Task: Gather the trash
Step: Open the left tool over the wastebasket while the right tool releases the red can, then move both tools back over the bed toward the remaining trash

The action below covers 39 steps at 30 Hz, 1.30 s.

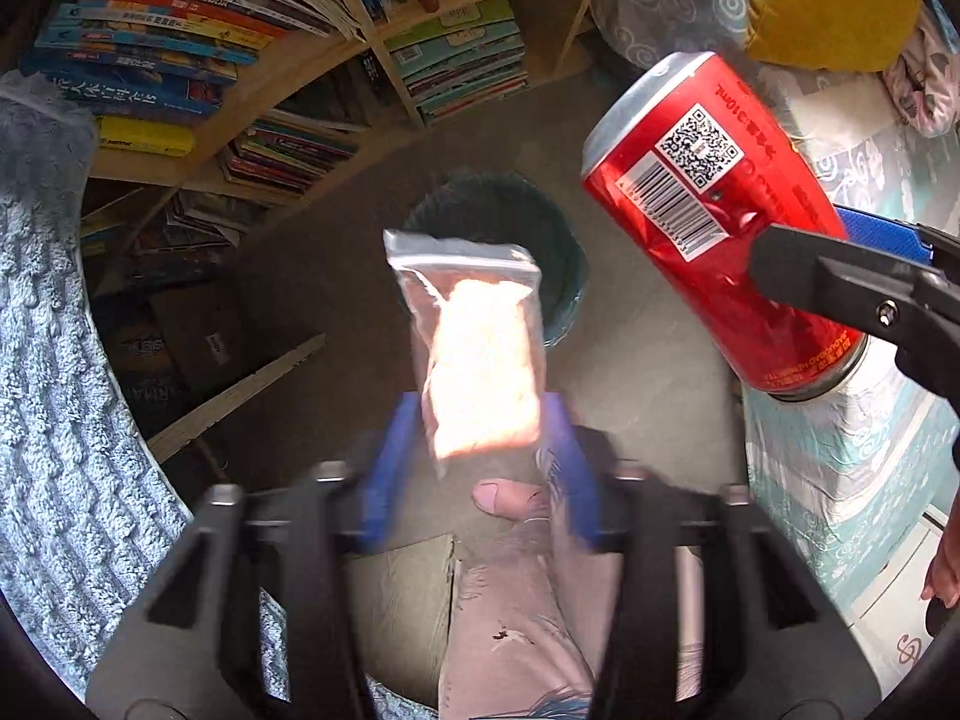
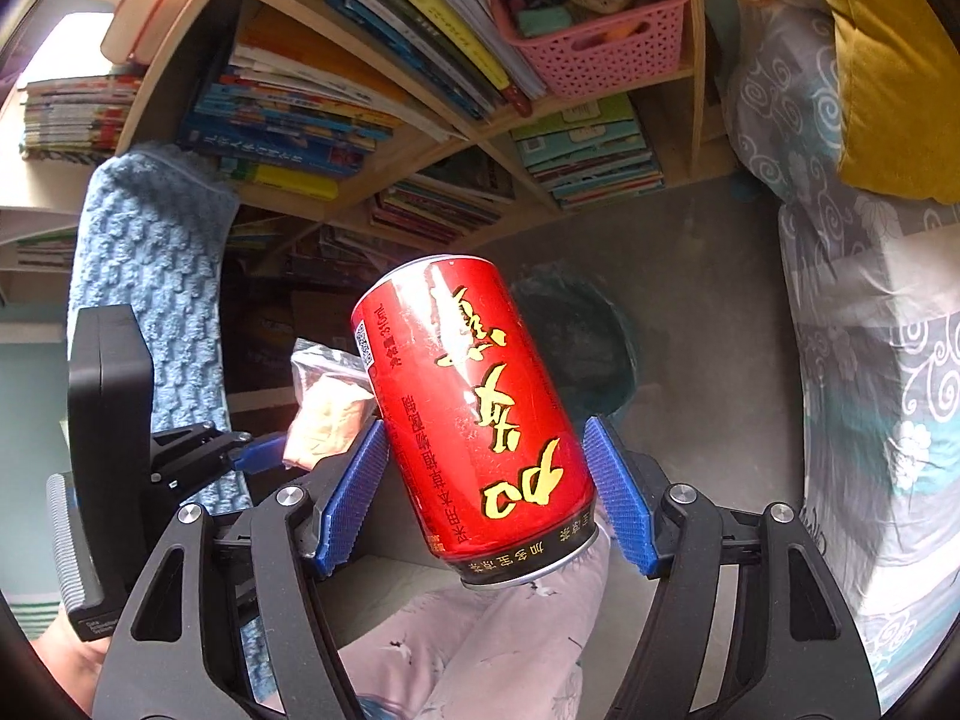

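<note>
A clear plastic bag [image 1: 480, 348] with pale orange contents hangs between the blue pads of my left gripper [image 1: 480, 420]. The jaws stand apart, with a gap showing on each side of the bag. Straight below it on the floor is a round dark teal bin [image 1: 564, 252]. My right gripper [image 2: 485, 426] is shut on a red drink can [image 2: 474, 408], which is tilted with its base toward the camera. The same can [image 1: 708, 180] hangs at the right of the left wrist view, above and right of the bin [image 2: 594, 336]. The bag [image 2: 327, 408] shows just left of the can.
A wooden bookshelf [image 1: 282, 78] full of books stands behind the bin, with a pink basket [image 2: 606, 42] on it. A blue fuzzy cloth [image 1: 54, 360] is on the left. A bed with patterned sheets [image 2: 870, 360] and a yellow pillow [image 2: 888, 60] is on the right. A person's leg [image 1: 510, 600] is below.
</note>
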Each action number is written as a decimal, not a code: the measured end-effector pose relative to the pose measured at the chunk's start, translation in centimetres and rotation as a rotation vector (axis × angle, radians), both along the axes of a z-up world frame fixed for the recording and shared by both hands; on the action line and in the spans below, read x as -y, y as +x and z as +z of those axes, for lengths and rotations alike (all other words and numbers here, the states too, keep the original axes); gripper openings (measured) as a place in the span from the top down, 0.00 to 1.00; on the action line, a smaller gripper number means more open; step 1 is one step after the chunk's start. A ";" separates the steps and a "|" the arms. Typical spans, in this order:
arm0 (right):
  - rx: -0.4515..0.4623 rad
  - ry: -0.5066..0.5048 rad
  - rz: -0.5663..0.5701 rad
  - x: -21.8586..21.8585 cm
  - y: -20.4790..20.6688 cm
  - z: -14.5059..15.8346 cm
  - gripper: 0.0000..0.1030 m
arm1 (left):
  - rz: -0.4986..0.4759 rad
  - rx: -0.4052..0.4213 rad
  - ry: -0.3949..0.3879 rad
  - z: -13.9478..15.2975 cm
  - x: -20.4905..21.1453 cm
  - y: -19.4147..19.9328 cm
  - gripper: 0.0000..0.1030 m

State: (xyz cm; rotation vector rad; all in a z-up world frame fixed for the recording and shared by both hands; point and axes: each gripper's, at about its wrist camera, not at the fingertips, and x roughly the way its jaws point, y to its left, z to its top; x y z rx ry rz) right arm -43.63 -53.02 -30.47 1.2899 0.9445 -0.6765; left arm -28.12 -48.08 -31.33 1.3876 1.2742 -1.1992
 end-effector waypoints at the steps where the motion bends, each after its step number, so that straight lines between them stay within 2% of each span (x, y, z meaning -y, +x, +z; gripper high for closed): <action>1: -0.002 0.004 0.000 0.2 0.0 -0.2 0.32 | -0.008 0.005 -0.010 0.0 0.1 -0.1 0.42; 2: -0.005 -0.001 -0.003 0.3 0.0 -0.4 0.32 | -0.016 0.021 -0.011 -0.1 0.1 -0.2 0.41; 4: -0.003 -0.005 -0.007 0.5 0.0 -0.5 0.23 | -0.020 0.040 -0.002 -0.5 0.2 -0.2 0.36; 9: 0.015 0.010 -0.049 1.3 -0.7 -0.7 0.22 | 0.000 0.040 0.001 -0.5 0.1 0.5 0.27; 16: 0.015 -0.005 -0.033 1.4 -0.7 0.2 0.22 | 0.002 0.043 -0.021 0.2 -0.1 1.0 0.27; 24: 0.031 -0.053 -0.008 1.4 -0.1 2.6 0.22 | 0.070 0.019 -0.057 2.3 -0.7 2.8 0.27; 29: 0.082 -0.136 0.085 1.4 2.5 6.5 0.22 | 0.160 0.011 -0.142 6.8 -2.6 5.9 0.26; 33: 0.156 -0.237 0.213 0.9 6.8 10.7 0.16 | 0.279 0.039 -0.246 11.8 -5.6 10.0 0.24; 39: 0.286 -0.342 0.492 -2.3 16.0 16.9 0.14 | 0.570 0.129 -0.405 19.7 -14.2 18.1 0.17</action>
